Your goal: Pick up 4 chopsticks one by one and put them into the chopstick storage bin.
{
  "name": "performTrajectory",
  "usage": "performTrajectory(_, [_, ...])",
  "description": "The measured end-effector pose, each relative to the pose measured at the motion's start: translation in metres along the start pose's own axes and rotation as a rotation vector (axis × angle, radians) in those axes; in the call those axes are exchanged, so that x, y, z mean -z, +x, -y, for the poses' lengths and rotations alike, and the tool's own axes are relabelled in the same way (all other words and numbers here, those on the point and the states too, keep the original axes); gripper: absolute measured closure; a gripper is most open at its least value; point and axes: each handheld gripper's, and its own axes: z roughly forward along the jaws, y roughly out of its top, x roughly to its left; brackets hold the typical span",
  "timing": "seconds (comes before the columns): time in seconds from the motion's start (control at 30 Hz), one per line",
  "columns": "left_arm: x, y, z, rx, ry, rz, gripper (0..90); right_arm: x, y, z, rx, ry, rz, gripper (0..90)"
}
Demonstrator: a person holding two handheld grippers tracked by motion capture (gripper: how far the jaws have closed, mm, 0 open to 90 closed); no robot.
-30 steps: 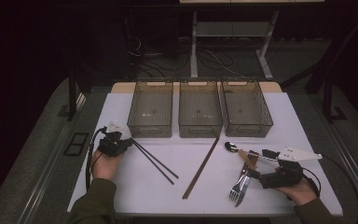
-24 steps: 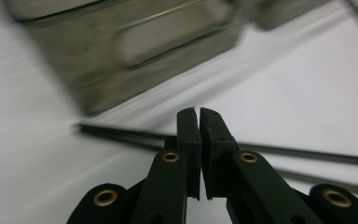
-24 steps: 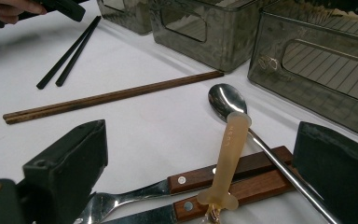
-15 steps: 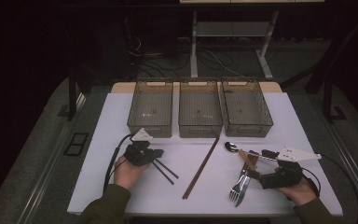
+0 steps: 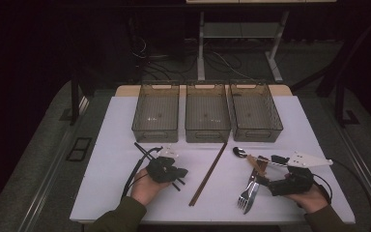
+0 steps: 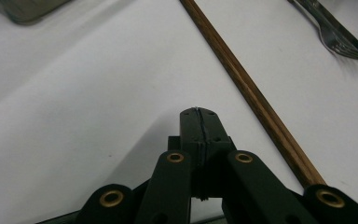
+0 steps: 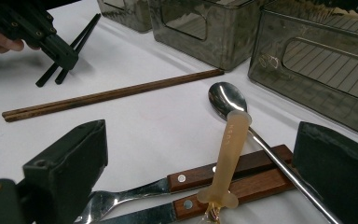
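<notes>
Around: three clear bins (image 5: 207,118) stand in a row at the far side of the white tabletop (image 5: 111,159); brown chopsticks (image 5: 208,173) lie in the middle.
Left gripper (image 5: 179,172): jaws pressed together, holding nothing, just above the black chopsticks (image 7: 70,49), left of the brown ones.
Right gripper (image 5: 263,180): jaws wide apart, with the forks (image 5: 248,193), spoon (image 5: 241,152) and a small pale spoon (image 7: 226,158) lying between them.
Bins: all look empty.
</notes>
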Motion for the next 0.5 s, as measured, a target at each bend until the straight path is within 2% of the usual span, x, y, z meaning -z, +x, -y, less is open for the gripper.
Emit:
performTrajectory(0.23, [-0.0052, -0.0064, 0.0012, -0.016, 0.039, 0.027, 89.8, 0.0002, -0.0003, -0.0001, -0.003, -0.002, 0.002, 3.6])
performTrajectory(0.5, [-0.006, -0.0084, 0.0032, -0.014, 0.062, 0.032, 89.8, 0.0004, -0.0004, -0.0001, -0.002, -0.004, 0.003, 3.6])
